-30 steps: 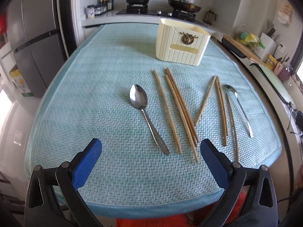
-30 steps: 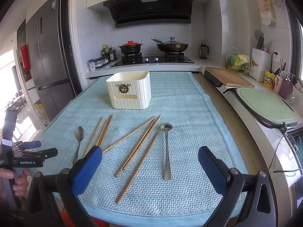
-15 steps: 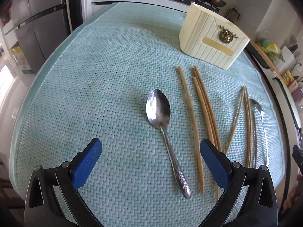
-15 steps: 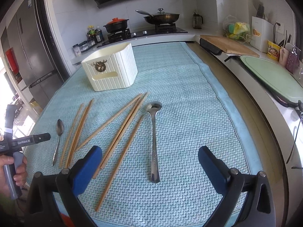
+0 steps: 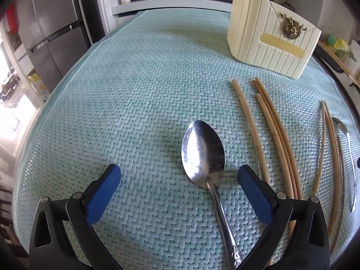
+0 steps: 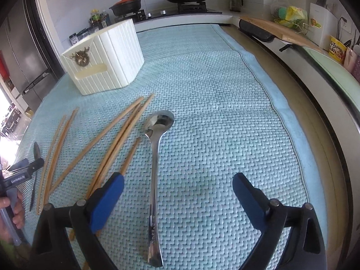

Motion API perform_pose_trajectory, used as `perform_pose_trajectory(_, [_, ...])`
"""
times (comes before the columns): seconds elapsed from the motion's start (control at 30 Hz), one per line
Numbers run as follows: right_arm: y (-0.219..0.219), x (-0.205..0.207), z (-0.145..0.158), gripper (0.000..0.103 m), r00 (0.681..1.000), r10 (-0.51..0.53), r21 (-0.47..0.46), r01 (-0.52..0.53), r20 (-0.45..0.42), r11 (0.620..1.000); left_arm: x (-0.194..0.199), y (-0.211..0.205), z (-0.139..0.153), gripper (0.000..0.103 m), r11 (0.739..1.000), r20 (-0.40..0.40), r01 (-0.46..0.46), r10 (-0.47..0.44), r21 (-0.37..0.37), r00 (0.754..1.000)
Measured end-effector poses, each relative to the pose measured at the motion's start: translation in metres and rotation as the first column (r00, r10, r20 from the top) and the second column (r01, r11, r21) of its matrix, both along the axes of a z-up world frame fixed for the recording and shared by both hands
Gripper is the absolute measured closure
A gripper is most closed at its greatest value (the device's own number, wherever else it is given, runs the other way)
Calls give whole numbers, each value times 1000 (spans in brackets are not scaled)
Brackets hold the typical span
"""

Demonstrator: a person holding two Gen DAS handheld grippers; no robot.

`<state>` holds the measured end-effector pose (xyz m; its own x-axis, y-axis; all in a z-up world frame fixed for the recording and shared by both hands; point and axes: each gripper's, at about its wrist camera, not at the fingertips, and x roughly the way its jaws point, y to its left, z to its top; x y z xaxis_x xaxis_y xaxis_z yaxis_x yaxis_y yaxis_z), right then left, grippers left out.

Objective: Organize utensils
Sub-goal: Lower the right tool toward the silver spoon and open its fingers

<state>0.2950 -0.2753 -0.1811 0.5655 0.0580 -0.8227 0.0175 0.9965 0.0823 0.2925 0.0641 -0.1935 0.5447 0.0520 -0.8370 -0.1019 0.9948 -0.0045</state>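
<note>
Spoons, chopsticks loose on teal mat (image 5: 135, 90), near side of cream holder (image 5: 267, 38). Left wrist: left gripper (image 5: 177, 180) open wide, straddling spoon (image 5: 202, 150) neck, no contact; chopsticks (image 5: 270, 130) just right of spoon. Right wrist: right gripper (image 6: 177, 186) open over second spoon (image 6: 155, 168) handle, not touching; chopsticks (image 6: 117, 139) fanned between holder (image 6: 105, 60) and gripper.

Pale aqua mat (image 5: 139, 94) with a woven herringbone pattern. Shiny silver spoon (image 5: 203, 150). Light tan wooden chopsticks (image 5: 273, 130). Cream ribbed holder (image 5: 254, 38) with a brassy gold emblem. Black grippers carry bright blue finger pads (image 5: 102, 192).
</note>
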Motion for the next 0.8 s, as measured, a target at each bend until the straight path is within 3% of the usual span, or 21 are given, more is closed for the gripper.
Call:
perform_pose_trajectory(0.13, [6, 17, -15, 5, 999, 20, -23, -21, -45, 1000, 5, 0, -2, 0, 1000, 12, -4, 4, 0, 1000])
perform_pose_trajectory(0.27, [22, 28, -21, 5, 998, 36, -120, -42, -49, 992, 0, 2, -2, 0, 1000, 18, 12, -12, 0, 1000])
perform_pose_trajectory(0.4, [31, 47, -21, 8, 998, 44, -118, -49, -46, 992, 0, 2, -2, 0, 1000, 17, 13, -13, 2, 1000])
perform_pose_trajectory(0.7, [46, 65, -24, 14, 991, 125, -131, -118, 46, 984, 12, 4, -2, 0, 1000, 42, 8, -8, -1, 999])
perform_pose_trajectory(0.8, [49, 64, -22, 33, 990, 131, -134, -122, 56, 983, 18, 4, -2, 0, 1000, 37, 14, -14, 3, 999])
